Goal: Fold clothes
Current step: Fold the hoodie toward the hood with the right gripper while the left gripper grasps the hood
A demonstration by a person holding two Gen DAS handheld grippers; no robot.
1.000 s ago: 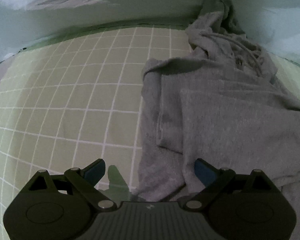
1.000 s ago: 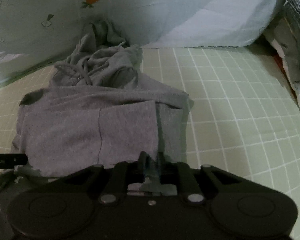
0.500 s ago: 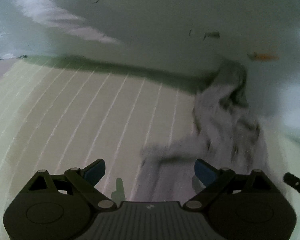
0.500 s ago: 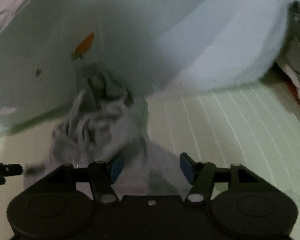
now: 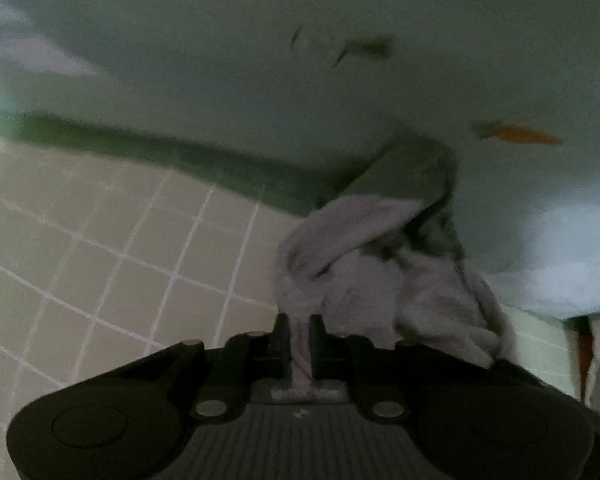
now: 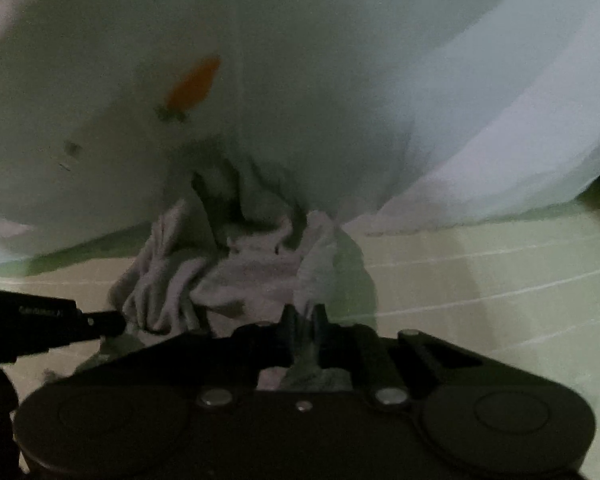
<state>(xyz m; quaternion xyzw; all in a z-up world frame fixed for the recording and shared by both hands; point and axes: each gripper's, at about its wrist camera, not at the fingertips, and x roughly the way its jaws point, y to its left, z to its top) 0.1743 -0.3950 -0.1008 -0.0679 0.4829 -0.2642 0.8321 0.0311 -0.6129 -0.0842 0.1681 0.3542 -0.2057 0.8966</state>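
A grey hoodie lies bunched on the checked bed sheet, its hood end against a pale quilt. In the left wrist view my left gripper is shut on a fold at the hoodie's near left edge, and cloth fills the narrow gap between the fingers. In the right wrist view the crumpled hoodie sits just ahead. There my right gripper has its jaws closing, with the pads pressing a fold of grey cloth. A black part of the left gripper shows at the left edge of that view.
A pale green quilt with a carrot print rises right behind the hoodie. The green sheet with white grid lines spreads to the left, and in the right wrist view the sheet spreads to the right.
Both grippers moved forward along the hoodie toward its hood end. The left went from wide open to shut on cloth. The right opened, then closed on cloth again.
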